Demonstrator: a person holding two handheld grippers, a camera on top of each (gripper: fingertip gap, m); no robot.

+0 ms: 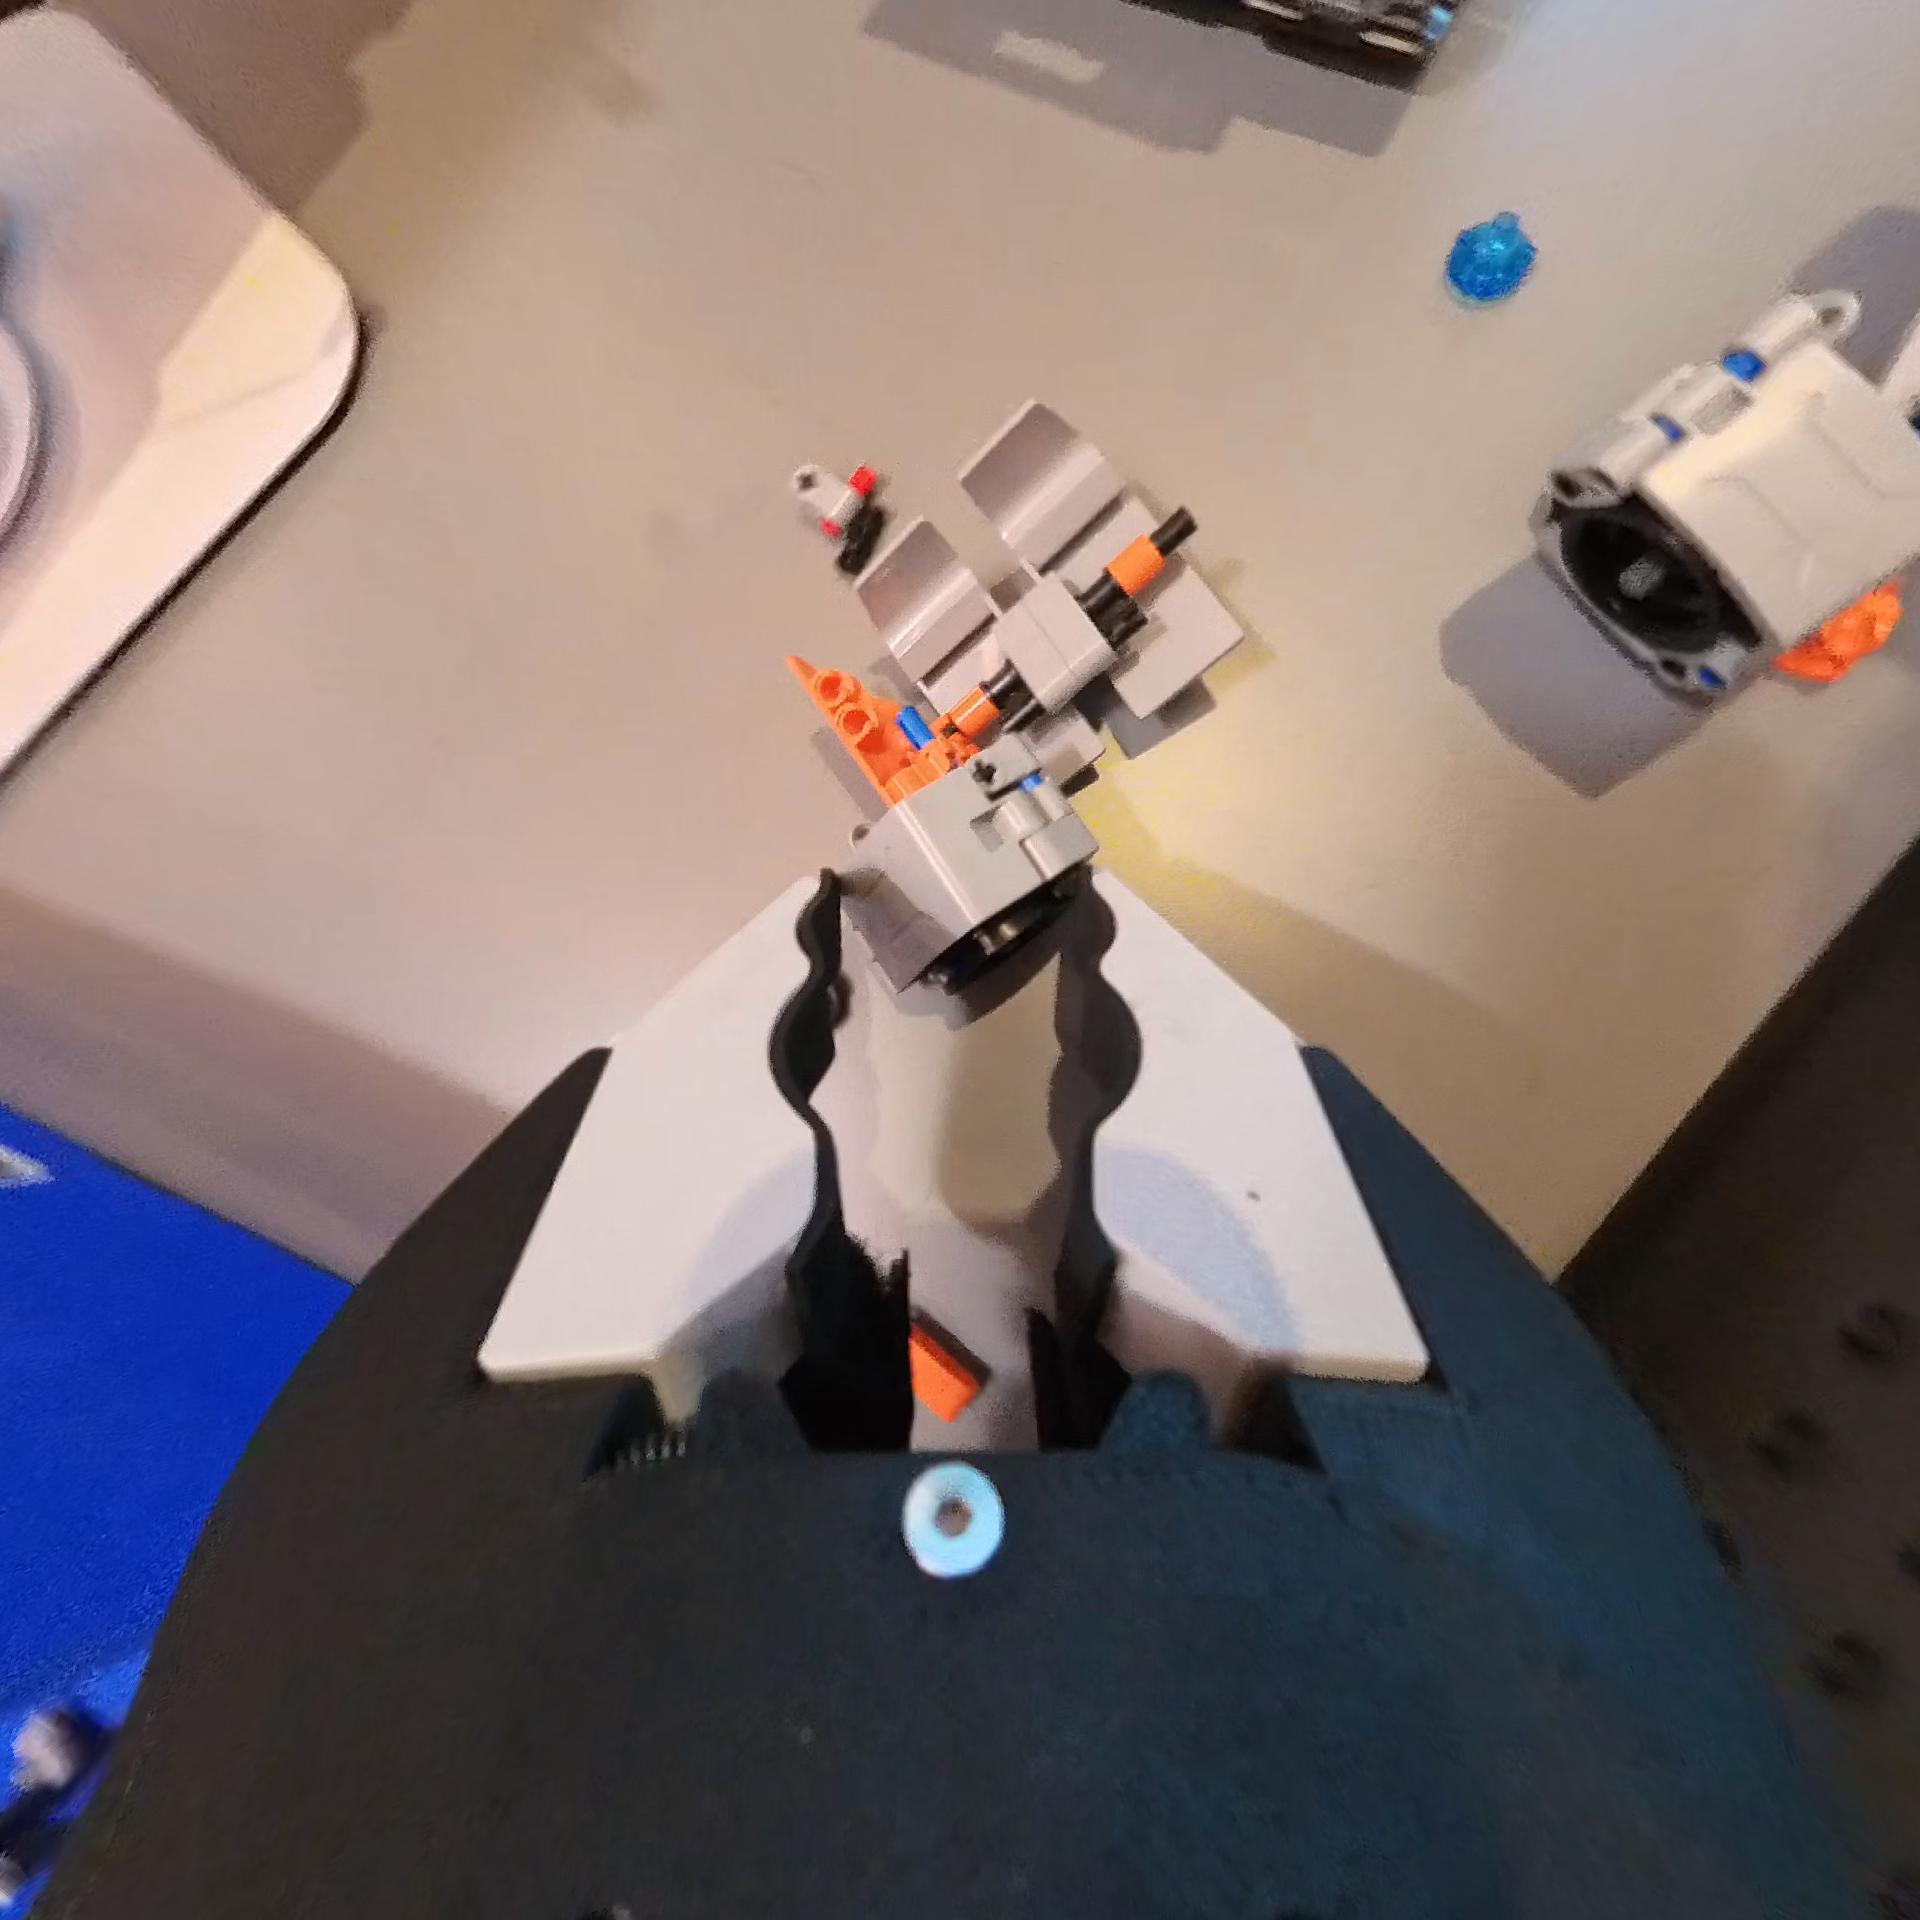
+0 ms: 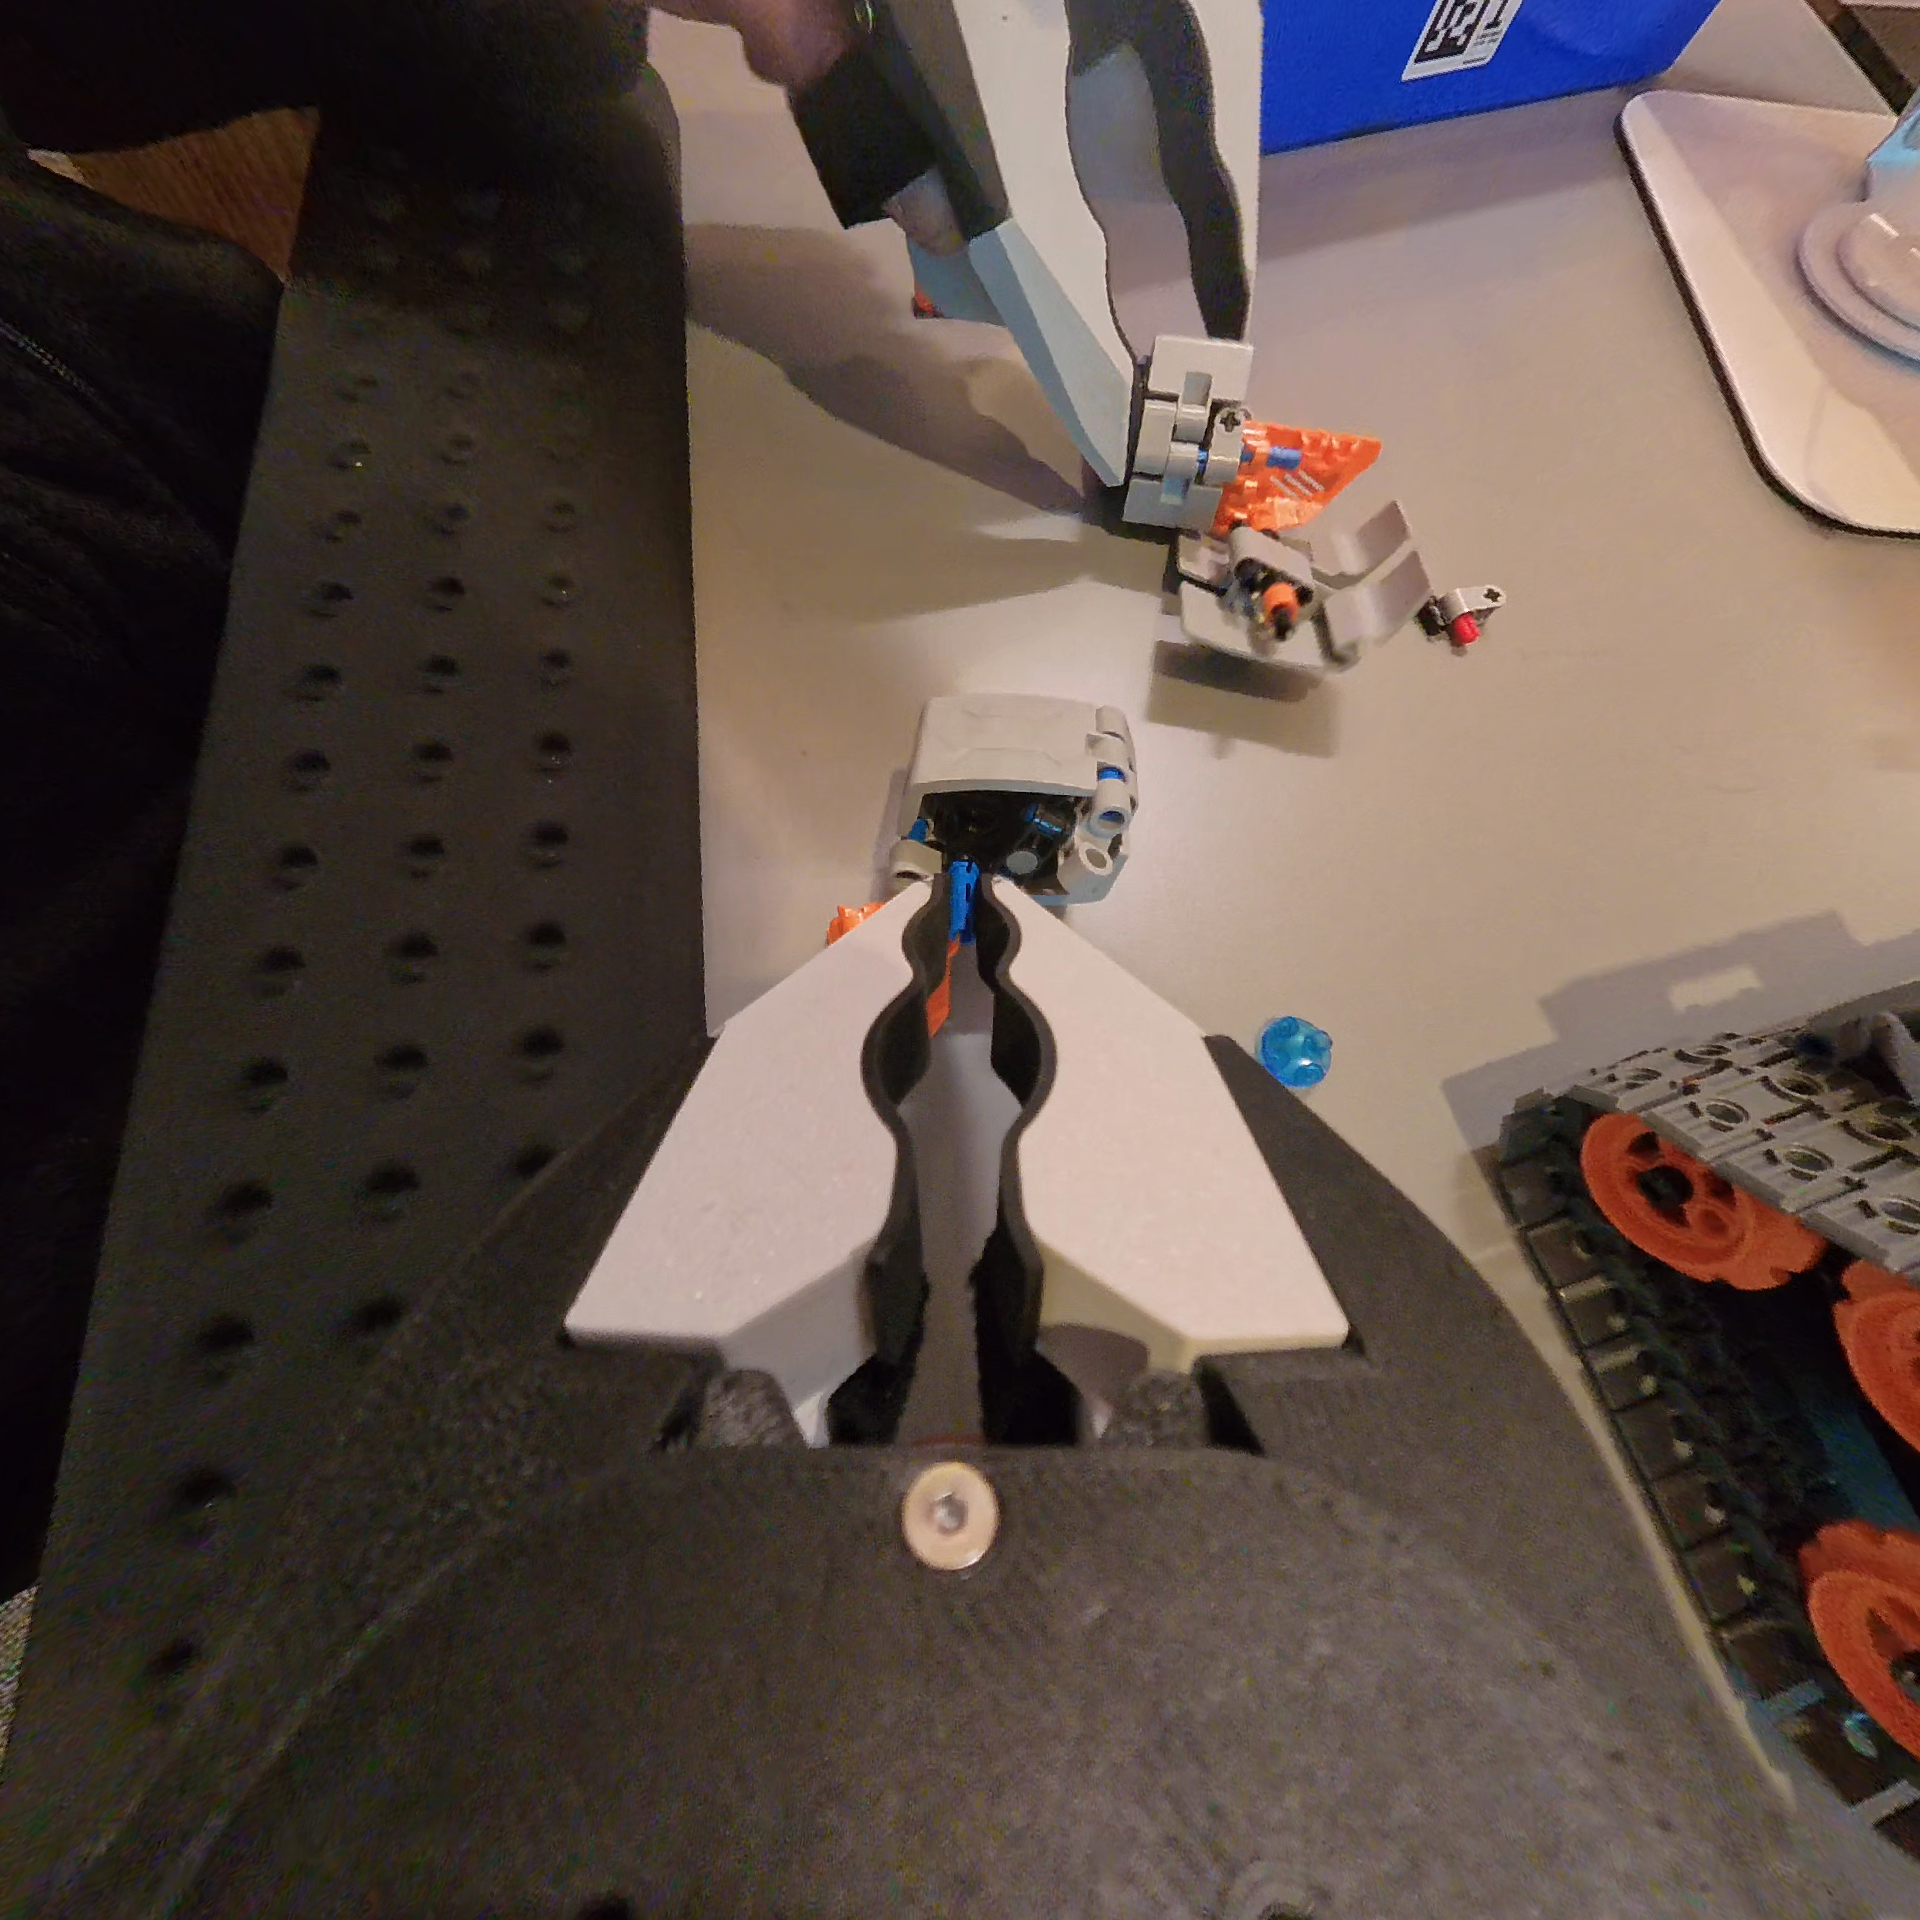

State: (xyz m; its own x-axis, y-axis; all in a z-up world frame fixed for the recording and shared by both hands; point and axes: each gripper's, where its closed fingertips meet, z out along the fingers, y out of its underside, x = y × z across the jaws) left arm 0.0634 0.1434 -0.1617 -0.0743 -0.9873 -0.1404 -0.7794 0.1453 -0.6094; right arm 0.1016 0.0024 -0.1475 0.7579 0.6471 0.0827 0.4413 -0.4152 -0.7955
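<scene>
Left wrist view: left gripper (image 1: 961,914) angled down over the table (image 1: 582,436), clamped on a grey-and-orange brick assembly (image 1: 971,862). Right gripper (image 2: 961,914) was level, pinching a blue pin (image 2: 961,902) of a grey motor block (image 2: 1013,790).

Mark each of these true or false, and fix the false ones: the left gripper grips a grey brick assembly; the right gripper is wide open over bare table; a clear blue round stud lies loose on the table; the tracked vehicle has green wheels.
1. The left gripper grips a grey brick assembly. True.
2. The right gripper is wide open over bare table. False: it is closed on a blue pin of the white and black brick module.
3. A clear blue round stud lies loose on the table. True.
4. The tracked vehicle has green wheels. False: they are orange.
</scene>
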